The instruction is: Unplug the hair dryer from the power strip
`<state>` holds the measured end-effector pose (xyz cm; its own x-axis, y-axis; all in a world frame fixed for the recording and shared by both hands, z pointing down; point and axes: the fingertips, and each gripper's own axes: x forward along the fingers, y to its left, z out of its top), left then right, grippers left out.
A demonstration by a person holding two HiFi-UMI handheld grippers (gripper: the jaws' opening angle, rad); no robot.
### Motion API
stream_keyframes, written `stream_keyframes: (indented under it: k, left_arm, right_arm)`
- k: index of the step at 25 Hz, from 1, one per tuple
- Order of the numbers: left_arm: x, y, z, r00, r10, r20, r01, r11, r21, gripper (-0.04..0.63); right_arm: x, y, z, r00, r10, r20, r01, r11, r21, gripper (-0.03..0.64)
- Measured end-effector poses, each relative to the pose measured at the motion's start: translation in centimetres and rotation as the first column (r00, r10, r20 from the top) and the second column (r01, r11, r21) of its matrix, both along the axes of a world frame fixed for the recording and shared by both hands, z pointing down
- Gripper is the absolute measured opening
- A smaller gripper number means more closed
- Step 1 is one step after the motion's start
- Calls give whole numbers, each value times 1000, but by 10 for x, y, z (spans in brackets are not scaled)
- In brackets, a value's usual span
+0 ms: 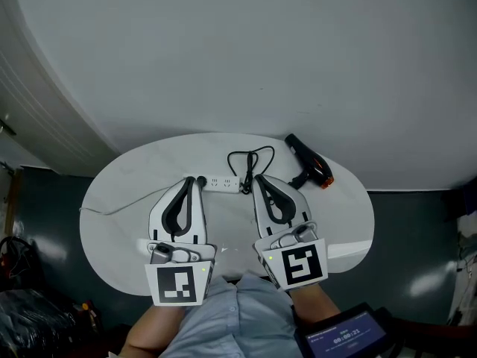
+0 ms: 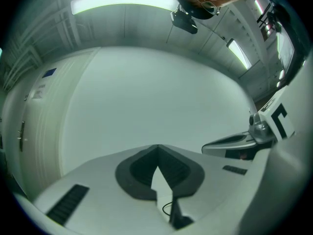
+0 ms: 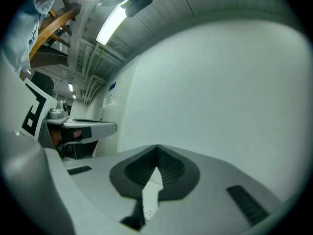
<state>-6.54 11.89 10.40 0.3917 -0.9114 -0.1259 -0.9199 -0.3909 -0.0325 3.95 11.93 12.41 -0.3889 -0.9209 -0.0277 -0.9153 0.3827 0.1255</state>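
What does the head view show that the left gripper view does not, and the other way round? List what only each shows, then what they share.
Only the head view: the hair dryer, the power strip and the whole oval table they lie on.
Only the left gripper view: the ceiling light strip overhead.
Both: the left gripper with its jaws together, the right gripper beside it, and the black cord. The left gripper view shows only a bit of the cord, through the gap below its jaw tips.
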Motion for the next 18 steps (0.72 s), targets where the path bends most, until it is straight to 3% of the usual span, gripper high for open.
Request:
stream_keyframes:
  k: [11, 18]
  left_arm:
    - [-6, 0, 2, 1000, 3, -2, -3, 1000, 5, -5]
    - [-12, -4, 3, 1000, 8, -6, -8, 1000, 1, -5]
  right_arm:
    - [-9, 0, 1, 1000, 0, -9, 0, 1000, 1, 0]
    - [-20, -5, -23, 997, -14, 80, 4, 993, 121, 0]
